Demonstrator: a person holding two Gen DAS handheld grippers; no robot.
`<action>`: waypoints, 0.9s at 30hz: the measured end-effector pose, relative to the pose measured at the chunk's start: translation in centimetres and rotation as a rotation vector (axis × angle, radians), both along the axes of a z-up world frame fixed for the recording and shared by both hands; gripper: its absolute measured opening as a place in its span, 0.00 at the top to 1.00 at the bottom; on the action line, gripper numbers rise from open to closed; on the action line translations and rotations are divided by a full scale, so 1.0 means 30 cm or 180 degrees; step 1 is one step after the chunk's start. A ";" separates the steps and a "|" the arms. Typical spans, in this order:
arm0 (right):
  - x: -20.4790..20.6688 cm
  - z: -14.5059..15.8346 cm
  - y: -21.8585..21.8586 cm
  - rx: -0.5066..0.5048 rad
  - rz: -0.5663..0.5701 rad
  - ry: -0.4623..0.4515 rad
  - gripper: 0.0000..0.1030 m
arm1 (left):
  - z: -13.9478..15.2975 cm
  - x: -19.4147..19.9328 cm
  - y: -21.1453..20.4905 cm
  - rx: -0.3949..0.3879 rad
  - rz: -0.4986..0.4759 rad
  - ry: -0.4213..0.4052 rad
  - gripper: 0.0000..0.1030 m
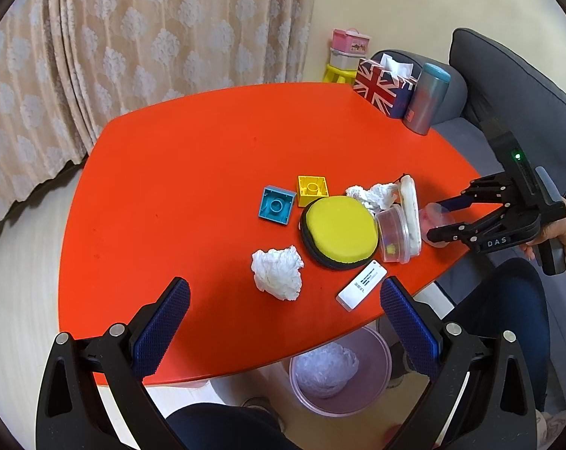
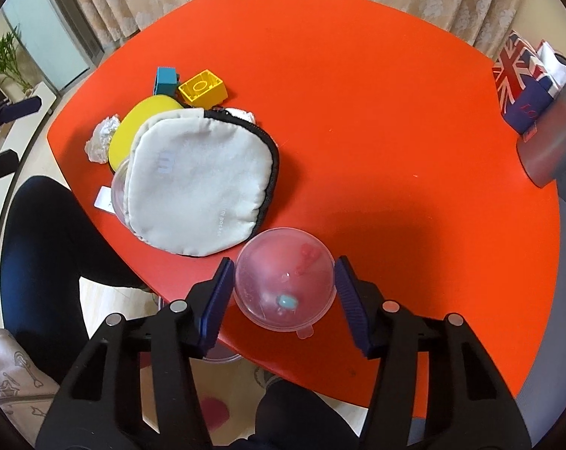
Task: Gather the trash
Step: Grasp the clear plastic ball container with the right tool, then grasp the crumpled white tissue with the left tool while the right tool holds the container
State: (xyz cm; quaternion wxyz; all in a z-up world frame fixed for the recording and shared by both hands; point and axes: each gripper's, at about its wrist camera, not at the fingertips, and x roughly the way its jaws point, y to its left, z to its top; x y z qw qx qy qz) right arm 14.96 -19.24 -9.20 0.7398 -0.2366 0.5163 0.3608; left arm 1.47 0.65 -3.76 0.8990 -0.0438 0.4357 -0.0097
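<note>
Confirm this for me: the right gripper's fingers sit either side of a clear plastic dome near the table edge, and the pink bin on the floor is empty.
Wrong on the bin. The left wrist view shows the pink bin already holding crumpled white tissue. The rest stands: the right gripper straddles the clear plastic dome near the table edge.

The table (image 1: 193, 172) is bright orange-red. On it sit a blue block (image 1: 277, 205), a yellow block (image 1: 312, 188), a yellow pouch (image 1: 339, 231) (black-edged), white tissue (image 1: 278, 272) and a Union Jack box (image 1: 382, 86); the curtain (image 1: 133, 37) is beige with pale motifs.
</note>
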 end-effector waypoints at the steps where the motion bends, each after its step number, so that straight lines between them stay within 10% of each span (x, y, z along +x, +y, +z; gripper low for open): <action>1: -0.001 0.007 -0.004 0.0017 -0.0016 -0.0006 0.47 | 0.000 0.002 0.000 -0.0001 -0.0002 0.0004 0.06; 27: -0.103 0.229 -0.144 0.0748 -0.0499 -0.0315 0.46 | -0.146 0.166 0.045 0.0105 -0.0083 0.0431 0.06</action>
